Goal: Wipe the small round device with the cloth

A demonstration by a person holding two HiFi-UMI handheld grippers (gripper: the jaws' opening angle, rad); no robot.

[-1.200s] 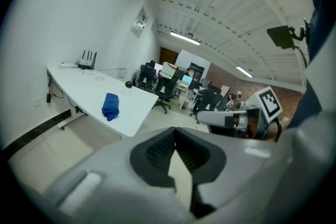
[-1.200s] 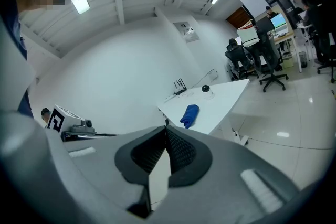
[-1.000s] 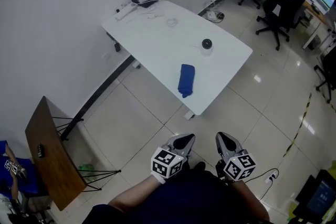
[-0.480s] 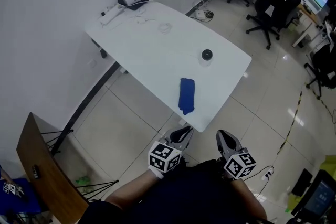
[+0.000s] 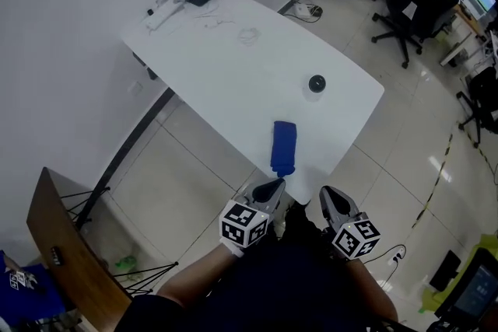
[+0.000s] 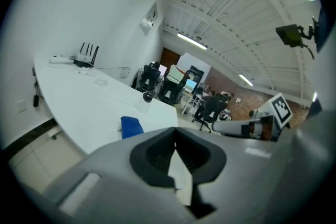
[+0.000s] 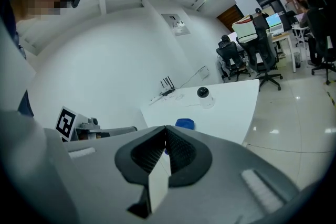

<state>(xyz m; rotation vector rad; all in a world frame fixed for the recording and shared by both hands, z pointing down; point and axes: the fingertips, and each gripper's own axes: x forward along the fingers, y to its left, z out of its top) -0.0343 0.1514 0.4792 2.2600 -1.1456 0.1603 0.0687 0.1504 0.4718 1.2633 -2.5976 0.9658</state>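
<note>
Left gripper [image 5: 271, 187] and right gripper [image 5: 330, 200], side by side before the torso, point forward and slightly down, jaws together and empty, the left's having just closed.

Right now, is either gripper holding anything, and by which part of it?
Nothing is held. The left gripper has just closed its jaws on nothing; the right gripper has its jaws together, empty. The blue cloth lies on the table.

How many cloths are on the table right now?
1. A folded blue cloth lies near the near edge of the white table, apart from the small round device, which sits further back. No second cloth shows in any view.
</note>
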